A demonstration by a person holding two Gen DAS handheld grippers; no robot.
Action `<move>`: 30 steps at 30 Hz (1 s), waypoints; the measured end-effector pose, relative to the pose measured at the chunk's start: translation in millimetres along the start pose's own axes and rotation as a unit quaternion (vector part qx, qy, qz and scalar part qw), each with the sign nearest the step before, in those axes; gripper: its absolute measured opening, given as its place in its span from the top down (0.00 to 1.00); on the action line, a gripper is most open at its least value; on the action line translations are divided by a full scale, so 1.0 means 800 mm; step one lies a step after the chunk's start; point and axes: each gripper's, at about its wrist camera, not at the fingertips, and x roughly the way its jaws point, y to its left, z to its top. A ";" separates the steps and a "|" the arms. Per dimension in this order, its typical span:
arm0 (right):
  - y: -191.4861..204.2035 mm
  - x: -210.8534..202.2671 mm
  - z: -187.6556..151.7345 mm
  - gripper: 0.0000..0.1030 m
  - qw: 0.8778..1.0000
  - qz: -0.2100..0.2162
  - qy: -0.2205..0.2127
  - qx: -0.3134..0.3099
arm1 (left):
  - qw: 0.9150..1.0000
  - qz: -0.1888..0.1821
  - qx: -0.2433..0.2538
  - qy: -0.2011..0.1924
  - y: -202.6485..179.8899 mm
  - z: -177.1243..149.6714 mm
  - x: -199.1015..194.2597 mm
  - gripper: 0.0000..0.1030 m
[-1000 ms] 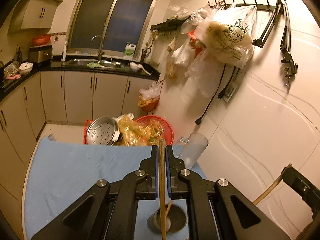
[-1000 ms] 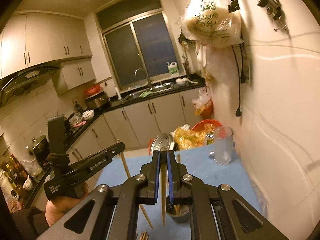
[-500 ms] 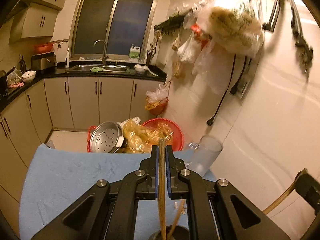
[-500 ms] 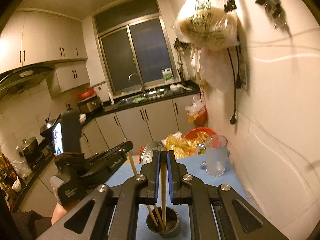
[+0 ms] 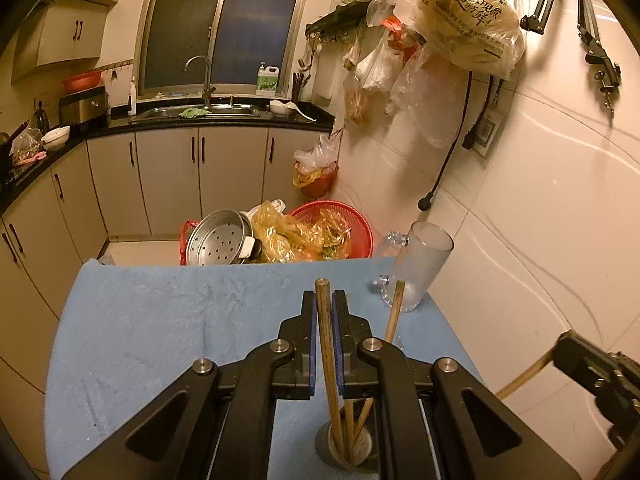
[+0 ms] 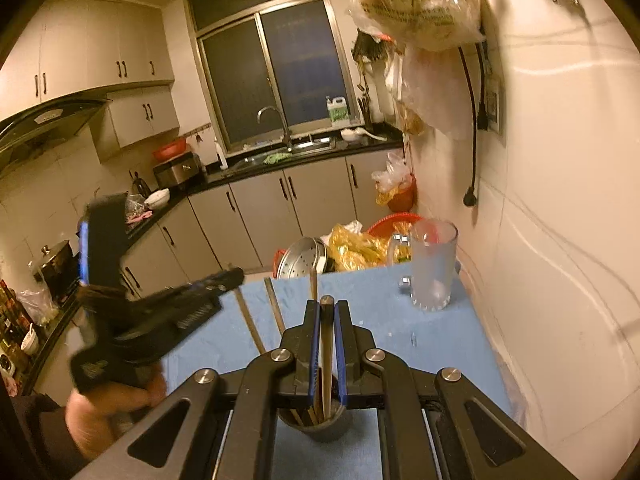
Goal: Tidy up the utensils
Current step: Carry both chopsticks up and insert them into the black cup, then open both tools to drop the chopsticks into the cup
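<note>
My left gripper (image 5: 323, 300) is shut on a wooden chopstick (image 5: 326, 344) whose lower end stands in a small grey utensil cup (image 5: 347, 450) on the blue cloth. Other chopsticks (image 5: 394, 312) lean in the same cup. My right gripper (image 6: 327, 308) is shut on another chopstick (image 6: 326, 360), its lower end in the cup (image 6: 316, 426) below the fingers. The left gripper also shows in the right wrist view (image 6: 216, 282) at left, blurred. The right gripper's body shows at the right edge of the left wrist view (image 5: 592, 364).
A frosted glass mug (image 5: 416, 268) stands at the far right of the blue cloth (image 5: 160, 320), near the tiled wall (image 5: 540, 220). Beyond the table edge are a steel steamer pan (image 5: 218, 244) and a red basket (image 5: 340, 216). Bags hang above on the wall.
Both grippers have lowered their chopsticks toward the cup; the cup now sits right under both. The left gripper moved closer to the right one.
</note>
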 end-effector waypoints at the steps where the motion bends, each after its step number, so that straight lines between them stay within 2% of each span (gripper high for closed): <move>1: -0.001 0.002 -0.003 0.92 1.000 0.000 0.004 0.002 | 1.000 0.000 0.002 0.002 0.001 -0.002 -0.001 0.92; 8: 0.001 0.017 -0.016 0.92 1.000 -0.004 0.023 -0.001 | 0.999 -0.003 0.005 0.045 0.001 -0.018 0.015 0.91; 17: 0.001 0.027 -0.026 0.89 0.999 -0.014 0.039 -0.001 | 0.999 -0.002 0.013 0.049 -0.004 -0.019 0.006 0.90; 19: 0.000 0.028 -0.027 0.89 0.999 -0.017 0.040 0.003 | 0.999 0.000 0.018 0.050 -0.004 -0.018 -0.001 0.86; 21: -0.002 0.028 -0.027 0.89 0.999 -0.017 0.040 0.007 | 0.999 0.001 0.022 0.050 -0.004 -0.018 -0.008 0.71; 24: 0.001 0.024 -0.027 0.89 0.999 -0.021 0.035 0.010 | 0.999 0.004 0.031 0.045 -0.003 -0.019 -0.022 0.59; 28: 0.005 0.018 -0.028 0.85 0.999 -0.025 0.031 0.014 | 0.998 0.012 0.052 0.036 -0.004 -0.021 -0.043 0.56; 30: 0.008 0.014 -0.030 0.80 0.999 -0.026 0.031 0.016 | 0.997 0.017 0.060 0.036 -0.003 -0.023 -0.052 0.51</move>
